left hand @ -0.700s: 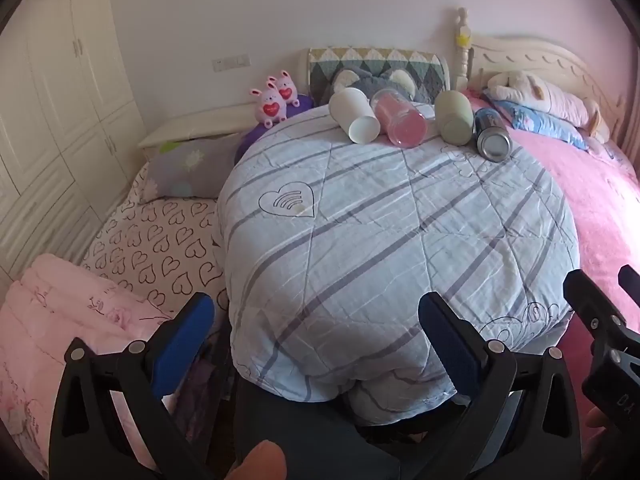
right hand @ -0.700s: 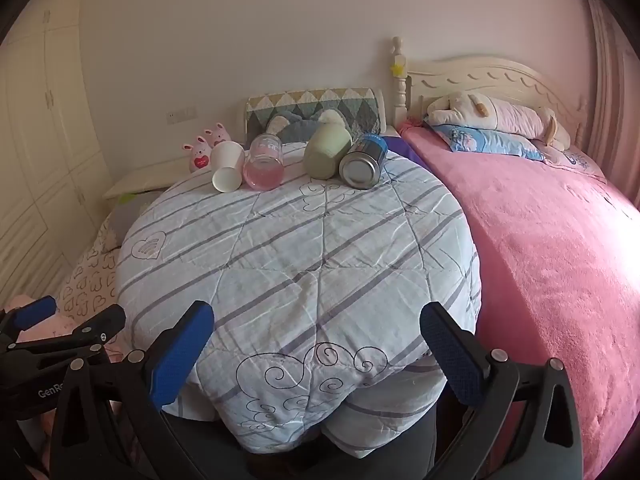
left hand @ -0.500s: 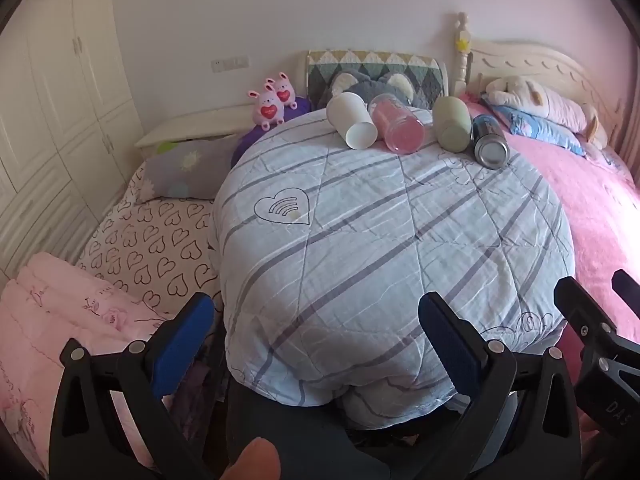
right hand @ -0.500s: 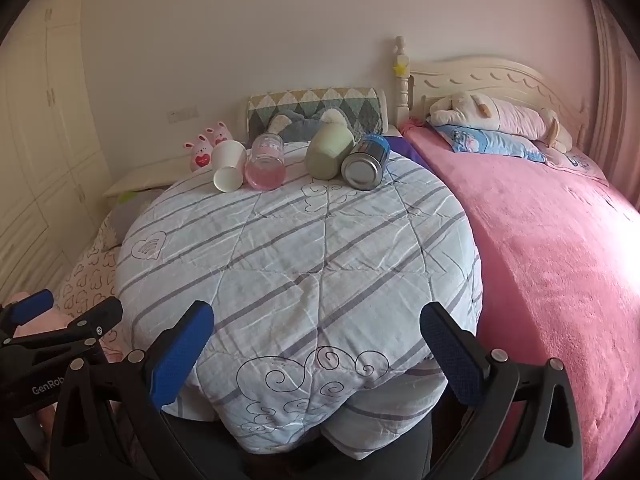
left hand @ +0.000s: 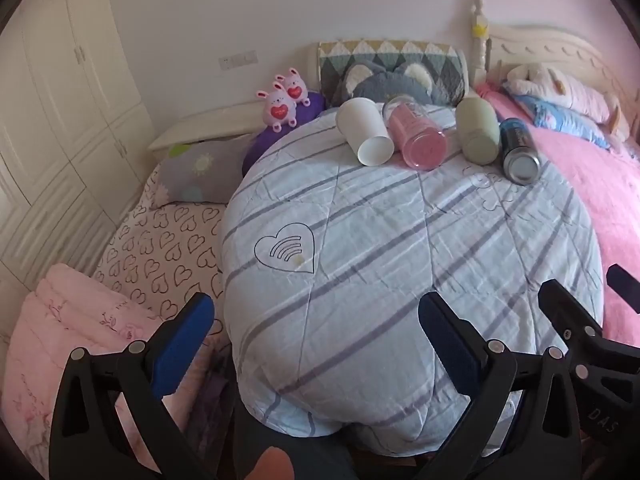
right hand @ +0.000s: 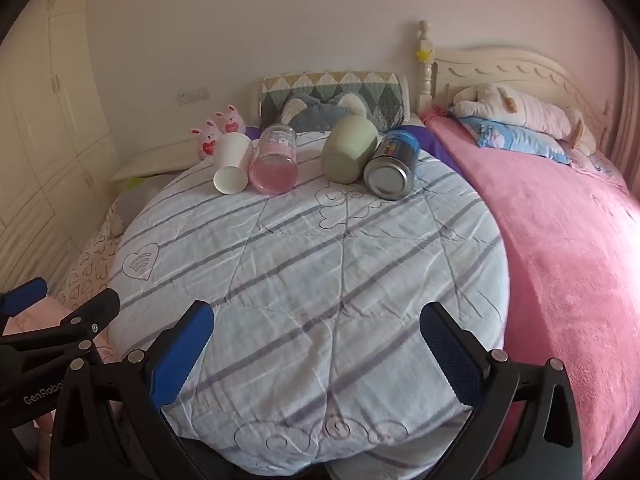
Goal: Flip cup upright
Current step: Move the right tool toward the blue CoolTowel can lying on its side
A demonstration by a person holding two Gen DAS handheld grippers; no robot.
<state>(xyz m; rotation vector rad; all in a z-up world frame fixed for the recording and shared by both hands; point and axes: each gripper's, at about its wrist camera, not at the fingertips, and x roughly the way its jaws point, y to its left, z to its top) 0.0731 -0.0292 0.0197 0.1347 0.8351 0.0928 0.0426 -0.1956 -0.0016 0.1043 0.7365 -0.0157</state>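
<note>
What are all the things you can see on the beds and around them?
White paper cup: 1, white, lying on its side, far left of the row on the striped quilt.
Glass jar: 1, clear and pink, lying beside the paper cup.
Green cup: 1, sage green, lying right of the jar.
Can: 1, blue and silver, lying far right.
Bunny toys: 2, pink, behind the cups.
Bear cushion: 1, grey, by the headboard.
Plush toy: 1, cream and pink, on the pink blanket.
Left gripper: 1, black with blue pads, open.
Right gripper: 1, same, open.

White cup [left hand: 365,136]; pink jar [left hand: 418,140]; grey-striped quilt [left hand: 400,248].
</note>
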